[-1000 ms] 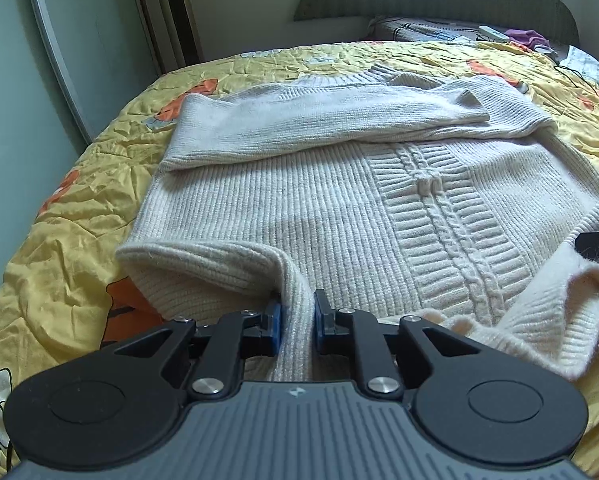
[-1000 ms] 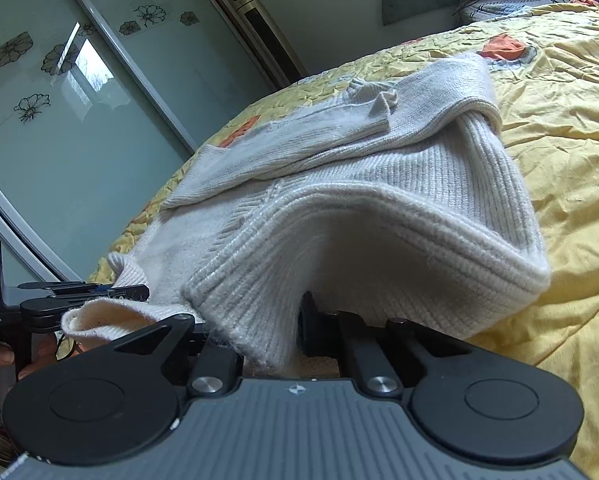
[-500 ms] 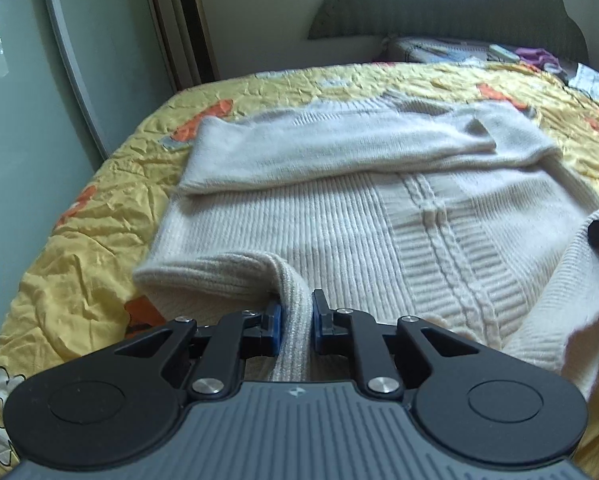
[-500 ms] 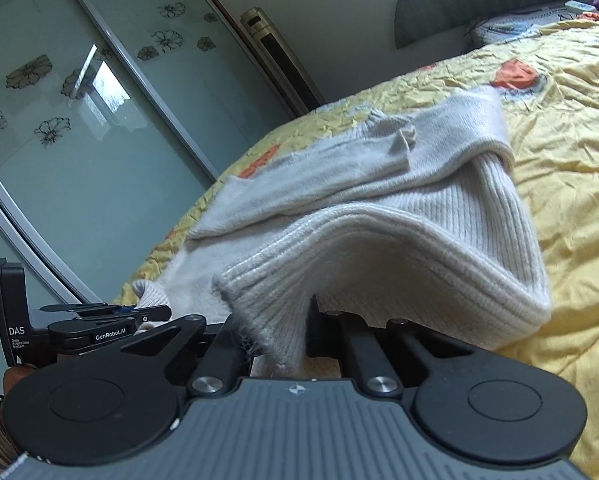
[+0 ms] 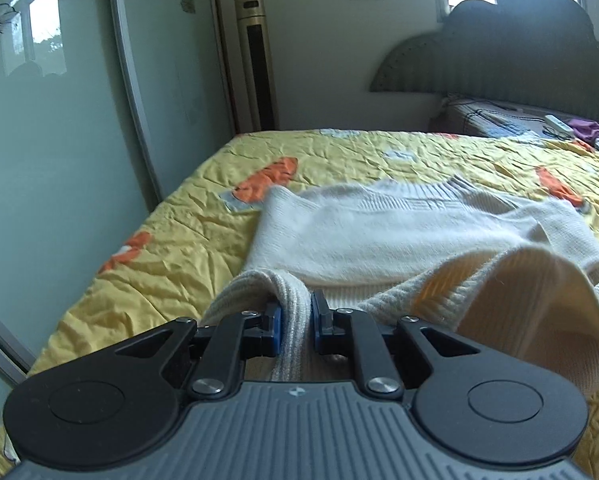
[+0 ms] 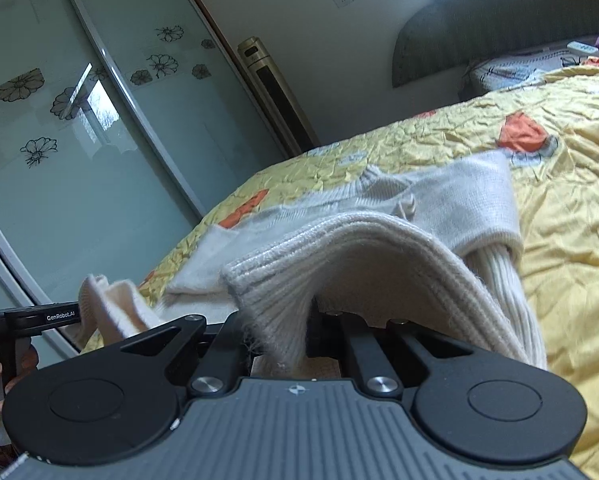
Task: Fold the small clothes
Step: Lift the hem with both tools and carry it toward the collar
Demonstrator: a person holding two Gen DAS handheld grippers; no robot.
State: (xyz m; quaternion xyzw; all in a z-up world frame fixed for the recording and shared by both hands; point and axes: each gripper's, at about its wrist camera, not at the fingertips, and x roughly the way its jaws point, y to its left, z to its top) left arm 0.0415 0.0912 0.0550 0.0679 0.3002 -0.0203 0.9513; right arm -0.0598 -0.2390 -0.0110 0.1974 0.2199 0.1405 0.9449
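A cream ribbed knit sweater (image 5: 379, 232) lies on the yellow quilt, its sleeves folded across the chest. My left gripper (image 5: 295, 320) is shut on the sweater's ribbed hem, which hangs lifted off the bed between the blue pads. In the right wrist view my right gripper (image 6: 277, 332) is shut on the other corner of the same hem of the sweater (image 6: 379, 248), whose fabric arches up over the fingers and hides the pads. At the left edge of that view, the left gripper (image 6: 79, 312) holds its corner, with a hand behind it.
The bed's yellow quilt (image 5: 171, 248) with orange patches stretches ahead to a dark headboard (image 5: 499, 60). A pillow with small items (image 5: 555, 124) lies at the far right. Glass sliding doors (image 5: 59, 120) and a tall tower unit (image 5: 255, 60) stand to the left.
Both grippers have lifted the hem off the bed and carried it toward the collar. The sweater's lower body now arches up and the cable pattern is hidden. Both views tilted upward.
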